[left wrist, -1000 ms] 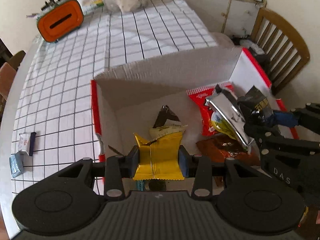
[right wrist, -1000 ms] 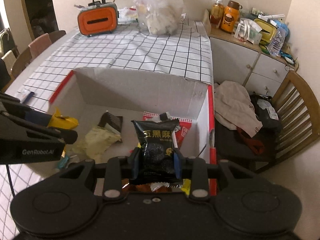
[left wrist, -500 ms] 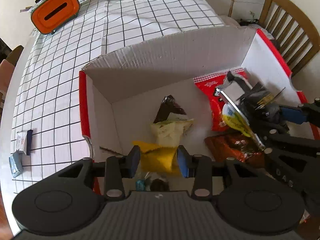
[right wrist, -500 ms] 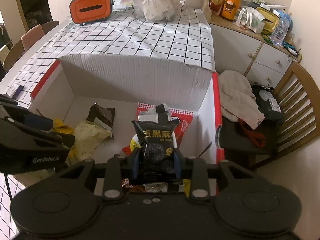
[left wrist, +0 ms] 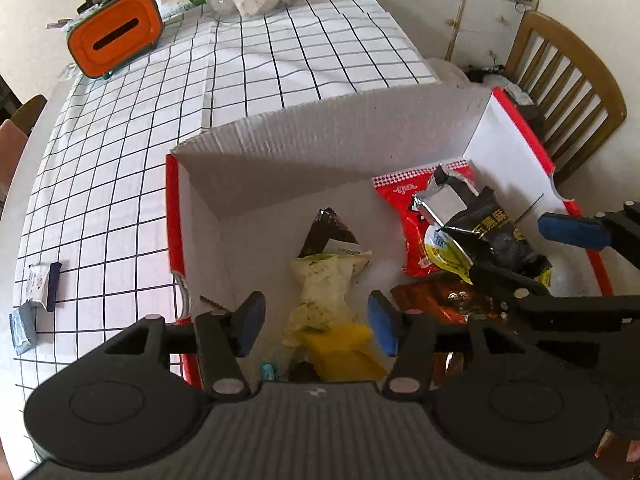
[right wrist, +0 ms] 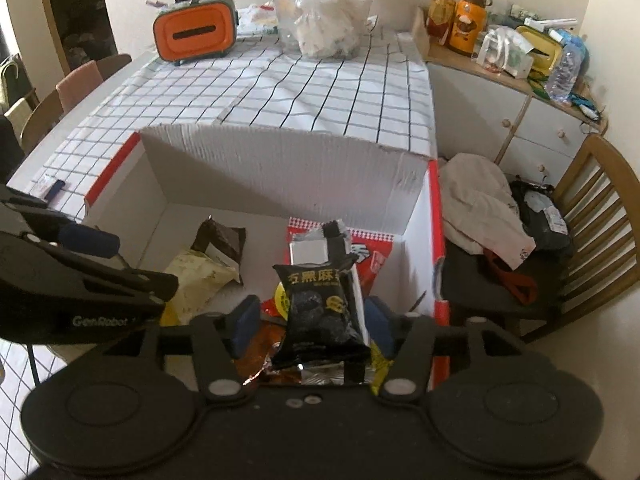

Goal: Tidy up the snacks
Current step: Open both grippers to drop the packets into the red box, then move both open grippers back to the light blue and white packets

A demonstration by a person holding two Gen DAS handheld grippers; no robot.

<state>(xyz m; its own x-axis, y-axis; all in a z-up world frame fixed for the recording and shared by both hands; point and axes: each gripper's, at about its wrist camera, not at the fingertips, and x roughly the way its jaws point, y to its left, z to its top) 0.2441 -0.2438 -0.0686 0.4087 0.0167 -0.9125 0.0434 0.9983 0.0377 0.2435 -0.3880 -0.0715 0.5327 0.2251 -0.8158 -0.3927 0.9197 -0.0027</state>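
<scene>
An open cardboard box [left wrist: 320,148] with red edges sits on the checked table; it also shows in the right wrist view [right wrist: 280,168]. My left gripper [left wrist: 316,326] is open above the box, and the yellow packet [left wrist: 340,350] lies loose below it on a pale green packet [left wrist: 324,284]. My right gripper [right wrist: 308,326] is open, its fingers apart from the black snack packet [right wrist: 320,308], which lies on the pile. A red packet [left wrist: 404,216], a brown packet [left wrist: 328,232] and an orange-brown packet [left wrist: 432,300] lie in the box.
Two small packets [left wrist: 38,292] lie on the table left of the box. An orange case [left wrist: 116,36] and a clear bag [right wrist: 320,24] stand at the far end. A wooden chair [right wrist: 588,224] with clothes stands right of the box, before a cluttered cabinet [right wrist: 508,92].
My left gripper opened and dropped the yellow packet into the box. My right gripper opened and let go of the black packet, which now lies on the pile.
</scene>
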